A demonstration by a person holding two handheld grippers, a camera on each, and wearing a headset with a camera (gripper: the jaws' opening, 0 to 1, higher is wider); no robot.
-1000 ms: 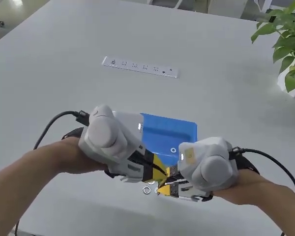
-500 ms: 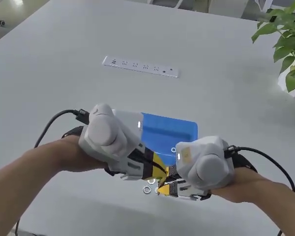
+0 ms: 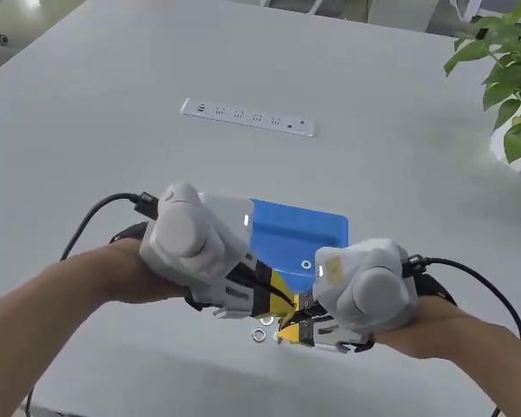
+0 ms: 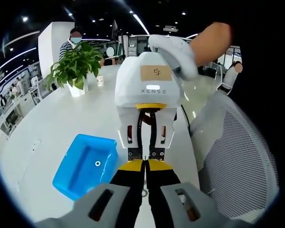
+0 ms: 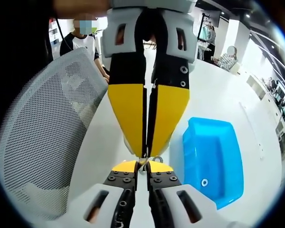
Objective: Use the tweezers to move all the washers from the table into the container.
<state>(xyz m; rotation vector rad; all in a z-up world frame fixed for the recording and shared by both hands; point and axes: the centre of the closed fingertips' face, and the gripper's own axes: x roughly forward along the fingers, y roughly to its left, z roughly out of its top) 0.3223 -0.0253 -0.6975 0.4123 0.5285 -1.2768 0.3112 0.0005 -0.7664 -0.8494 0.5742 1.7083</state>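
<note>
In the head view my left gripper point(image 3: 273, 304) and right gripper point(image 3: 293, 326) meet tip to tip just in front of the blue container point(image 3: 317, 228). The left gripper's yellow jaws point(image 5: 147, 114) are shut on a thin dark strip, the tweezers point(image 5: 146, 137). Its end reaches the right gripper point(image 5: 142, 167), whose jaws are closed around it. One washer point(image 3: 306, 265) lies inside the container, also seen as a washer point(image 4: 98, 164) and a washer point(image 5: 204, 182). Two washers point(image 3: 259, 335) lie on the table under the jaws, one washer point(image 5: 157, 159) right beside the tips.
A white power strip point(image 3: 247, 117) lies farther back on the grey table point(image 3: 399, 156). A potted plant point(image 3: 504, 69) stands at the right edge. A mesh chair point(image 4: 232, 156) is close to the near table edge. People sit in the background.
The right gripper has shifted very slightly left and back again. Both grippers stay tip to tip, and the washers have not moved.
</note>
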